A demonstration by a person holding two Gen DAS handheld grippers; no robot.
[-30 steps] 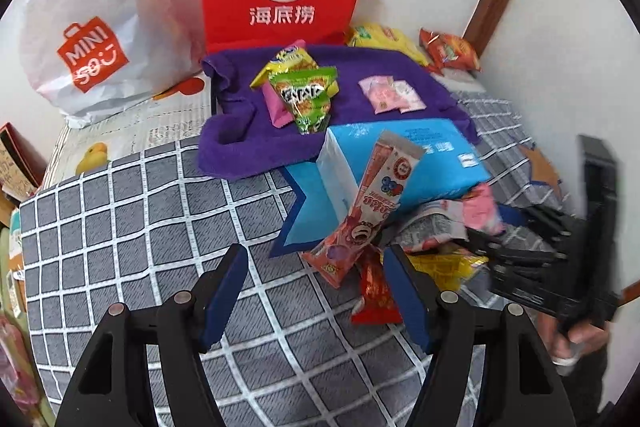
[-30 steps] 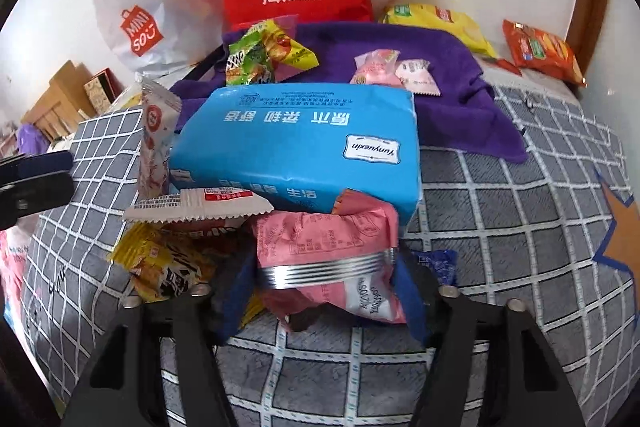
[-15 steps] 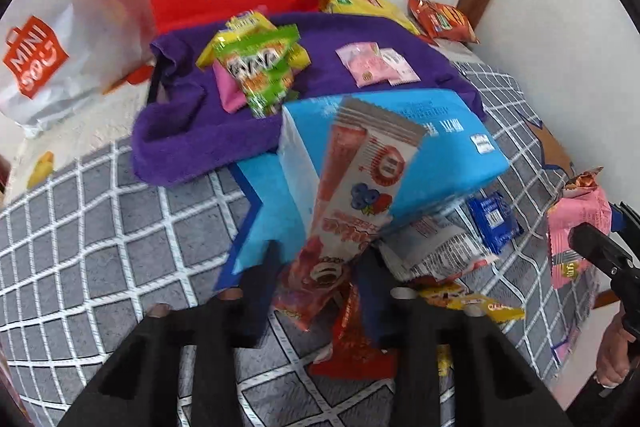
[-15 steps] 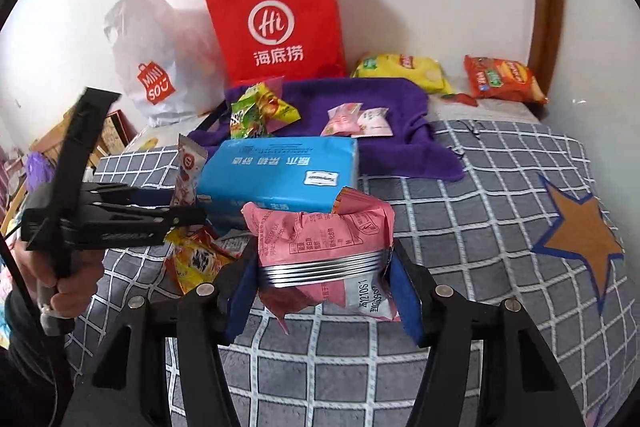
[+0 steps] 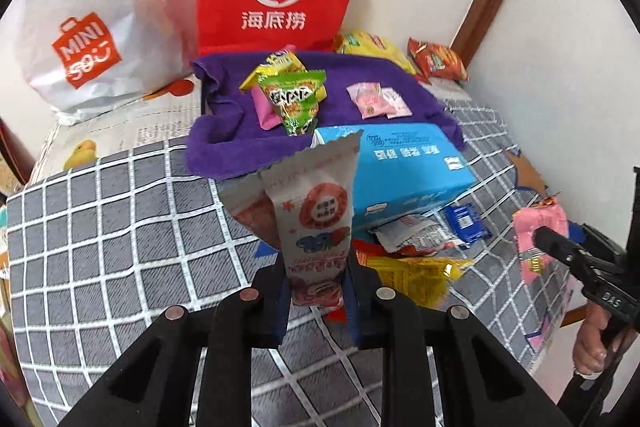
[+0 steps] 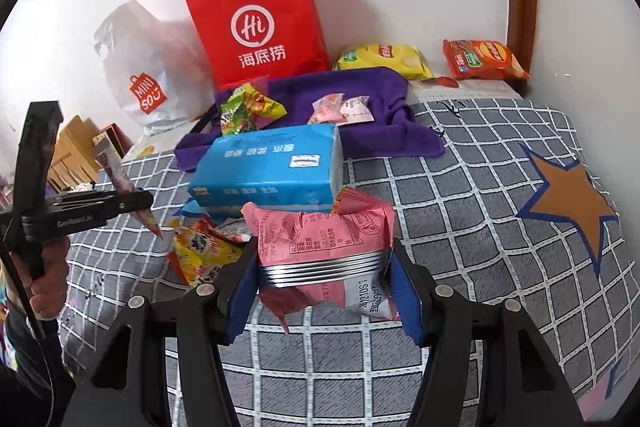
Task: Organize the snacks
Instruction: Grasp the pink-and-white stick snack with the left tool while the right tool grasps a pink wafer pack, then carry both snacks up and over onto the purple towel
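Left wrist view first: the left gripper (image 5: 316, 301) is squeezed on the bottom end of a tall cone snack (image 5: 310, 223). The snack stands up straight between the two fingers, up off the bed, with its wide zigzag top pointing at the far wall.

Right wrist view: the right gripper (image 6: 324, 287) is pinched on a crinkly pink snack bag (image 6: 320, 247). The bag sits across the gap between the fingers, squashed in the middle, with its shiny seam showing. It too is held up above the checked blanket (image 6: 460, 227).

Just past the grippers, a small pile of snacks lies on the blanket. It has a yellow packet (image 5: 404, 275), a silvery wrapper (image 5: 412, 235) and a little blue packet (image 5: 466, 223). They lie right beside a big blue tissue pack (image 6: 272, 167).

Behind the tissue pack is a purple towel (image 6: 384, 99). A green snack bag (image 5: 292, 99) sits on its left part, on top of other packets. Two small pink packets (image 5: 378, 101) sit on its right part.

Farthest back, by the wall, stand a red paper bag (image 6: 256, 23) and a white plastic bag (image 5: 88, 43). A yellow chip bag (image 6: 380, 59) and an orange chip bag (image 6: 480, 61) lie to the right of the red bag.
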